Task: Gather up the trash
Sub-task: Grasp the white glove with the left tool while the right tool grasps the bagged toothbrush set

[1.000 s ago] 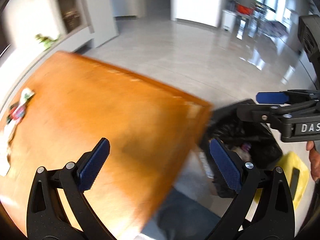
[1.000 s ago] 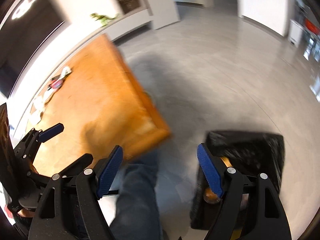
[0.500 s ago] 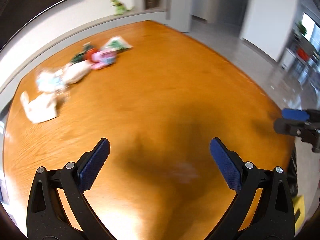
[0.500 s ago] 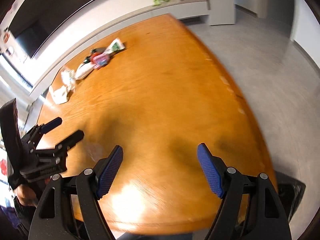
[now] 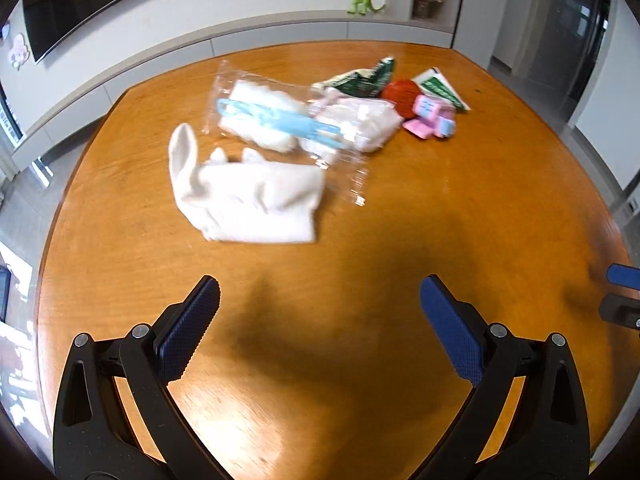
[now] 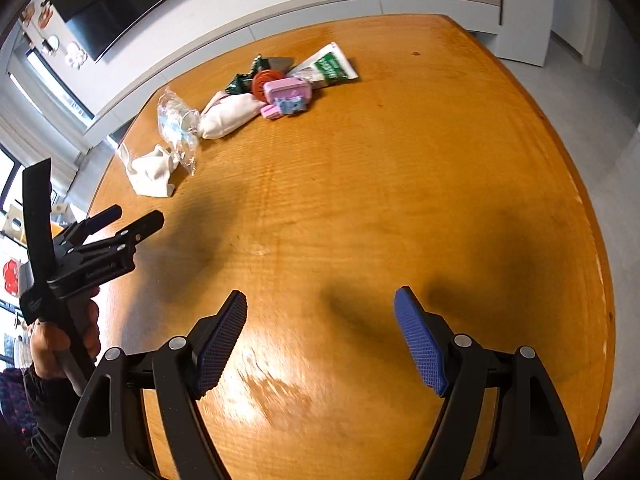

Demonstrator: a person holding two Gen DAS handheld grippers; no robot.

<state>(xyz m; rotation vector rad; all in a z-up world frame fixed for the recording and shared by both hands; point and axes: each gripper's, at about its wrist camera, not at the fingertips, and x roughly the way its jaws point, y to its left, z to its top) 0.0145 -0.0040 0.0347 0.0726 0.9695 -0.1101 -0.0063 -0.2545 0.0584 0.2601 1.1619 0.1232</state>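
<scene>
Orange-brown wooden table carrying a row of trash along its far side. Left to right: crumpled white tissue; clear plastic wrapper with pale blue print, touching the tissue; white cloth-like bundle; red round cap; pink and blue block-shaped pieces; green-and-white sachet. Left gripper, jaws spread and empty, hovers nearest the tissue. Right gripper, likewise spread and empty, hangs over bare tabletop.

A glossy orange wooden table stands before a white wall ledge on grey floor.
</scene>
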